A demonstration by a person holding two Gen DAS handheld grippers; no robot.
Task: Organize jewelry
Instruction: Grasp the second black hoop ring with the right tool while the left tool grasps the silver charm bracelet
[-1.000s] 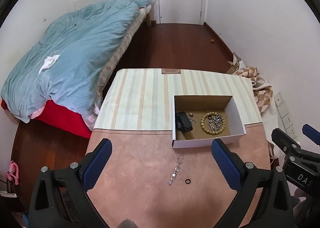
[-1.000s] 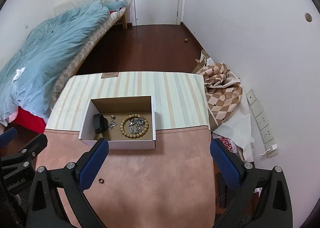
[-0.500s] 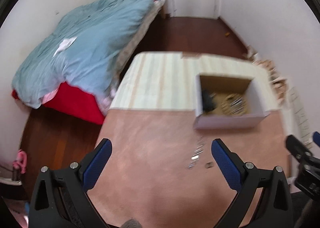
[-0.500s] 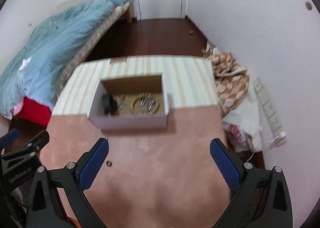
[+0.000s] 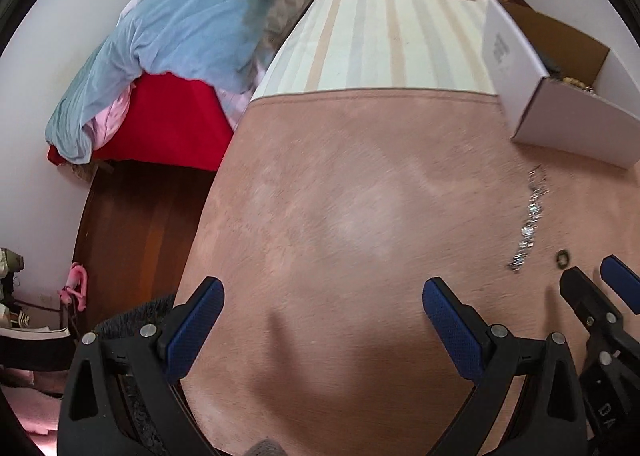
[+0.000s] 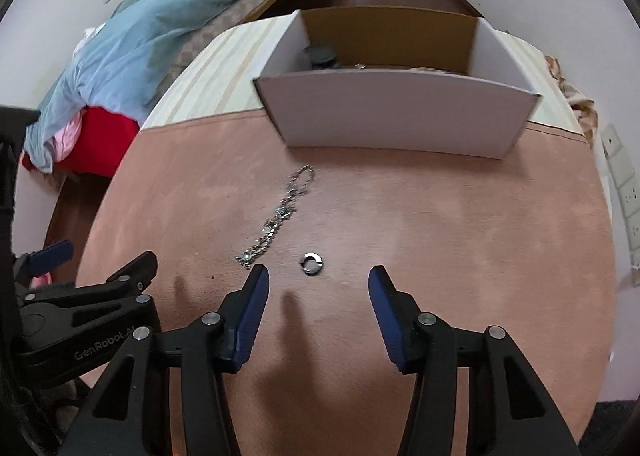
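A silver chain lies stretched out on the pink tabletop, with a small dark ring just to its right. Behind them stands a white cardboard box holding a black item and beads. My right gripper hovers low over the table with its jaws closing. The ring sits just ahead of its fingertips, and nothing is pressed between them. My left gripper is open over bare tabletop, left of the chain and ring. In the left wrist view, the right gripper shows near the ring.
A striped cloth covers the far half of the table. A bed with a blue duvet and red sheet stands to the left across a strip of wooden floor. Wall sockets are to the right.
Both grippers have dropped close to the tabletop and tilted downward. The right jaws have narrowed to about half their earlier width. The ring and chain now sit much nearer the right fingertips.
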